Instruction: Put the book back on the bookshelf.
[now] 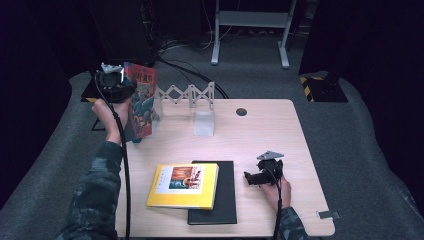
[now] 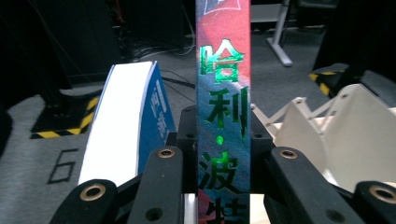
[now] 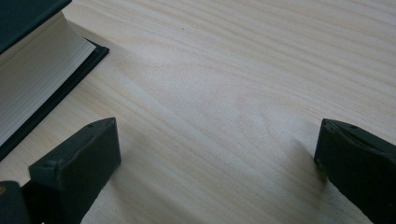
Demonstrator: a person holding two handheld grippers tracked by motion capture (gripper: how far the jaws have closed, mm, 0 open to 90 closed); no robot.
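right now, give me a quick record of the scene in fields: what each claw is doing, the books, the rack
left claw: shut on the red and blue book, gripping its spine, book upright at the table's far left
blue book: upright beside the held one, white page edges showing
right claw: open, nothing between the jaws, low over the bare wooden table
yellow book: flat, lying partly on the black book
white rack: folding, at the far edge, right of the held book

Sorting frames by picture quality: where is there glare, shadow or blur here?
Left gripper view: green foil letters glare on the held book's spine; jaws slightly soft.
High view: room dark, table evenly lit.
Right gripper view: soft shadows beside the open right gripper.
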